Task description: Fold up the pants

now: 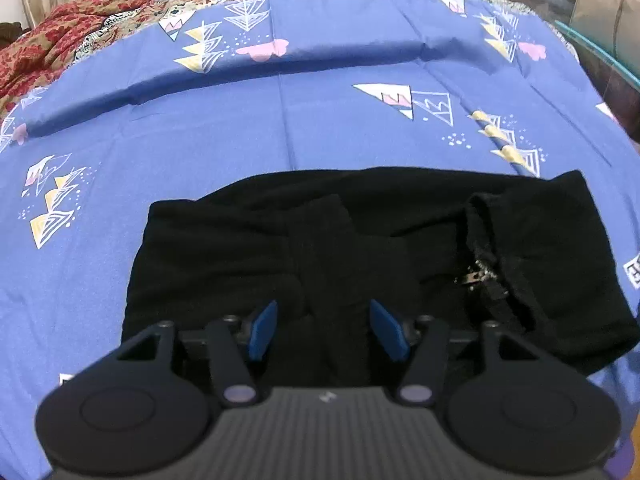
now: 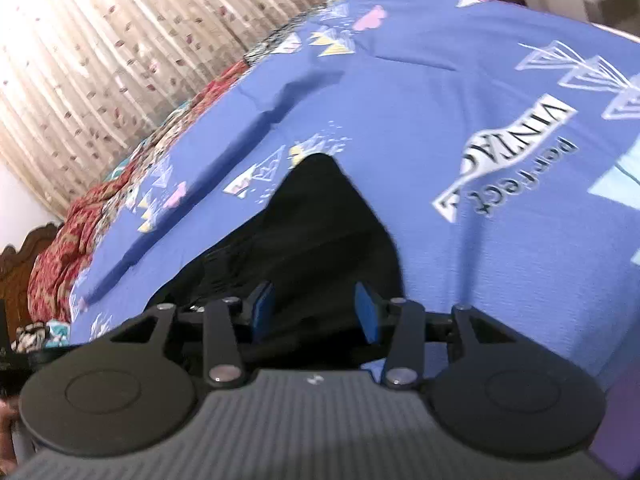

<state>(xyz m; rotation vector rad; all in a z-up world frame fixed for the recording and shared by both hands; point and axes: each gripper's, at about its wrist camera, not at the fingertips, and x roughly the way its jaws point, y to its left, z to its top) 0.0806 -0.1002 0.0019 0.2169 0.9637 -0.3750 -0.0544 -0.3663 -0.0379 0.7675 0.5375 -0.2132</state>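
Black pants (image 1: 360, 240) lie folded into a rough rectangle on the bed, on a blue sheet (image 1: 280, 120) of smooth woven cloth printed with white and yellow triangles. The fabric is matte and soft, with rounded, bulky folds. A metal zipper (image 1: 480, 274) shows at the right fold.

Left gripper (image 1: 328, 330): blue-padded fingers (image 1: 264, 330) spread above the near edge of the pants, nothing pinched.

Right gripper (image 2: 314, 312): fingers spread over a pointed corner of the pants (image 2: 320, 220), not gripping. This view is tilted and blurred.

A red patterned quilt (image 1: 60, 36) and a pleated curtain (image 2: 120, 40) lie beyond. The near edge of the pants is hidden behind the gripper bodies.
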